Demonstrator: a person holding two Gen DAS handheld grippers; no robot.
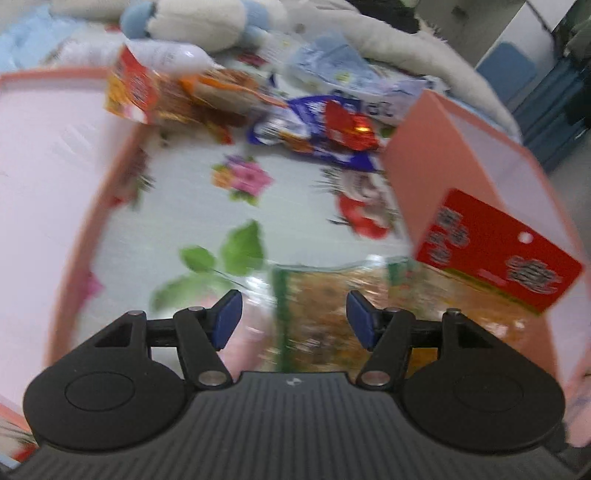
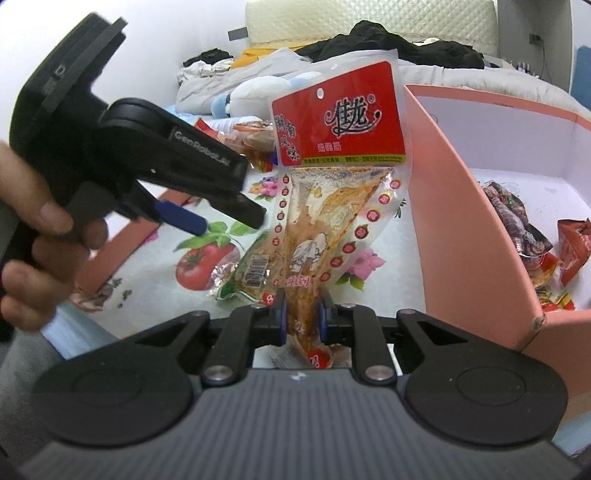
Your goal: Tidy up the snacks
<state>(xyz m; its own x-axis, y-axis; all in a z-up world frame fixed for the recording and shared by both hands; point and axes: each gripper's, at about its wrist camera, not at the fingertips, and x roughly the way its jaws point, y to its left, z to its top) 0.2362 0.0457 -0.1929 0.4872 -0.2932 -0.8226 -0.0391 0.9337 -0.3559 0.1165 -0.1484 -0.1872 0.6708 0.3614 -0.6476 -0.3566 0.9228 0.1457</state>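
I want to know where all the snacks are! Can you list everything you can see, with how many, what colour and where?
held snack packet: one, clear with a red label, upright in the right gripper
pink box: one, pink outside and white inside, right of the held packet
snacks in the box: several, dark and red wrappers, on the box floor
second pink box: one, pink rim, far left in the left wrist view
snack pile: several, red, orange and blue packets, on the flowered cloth
green-edged packet: one, lying below the left gripper
plush toy: one, white and blue, behind the pile
left gripper: black, blue pads, open
right gripper: black, shut on the packet
hand: one, holding the left gripper
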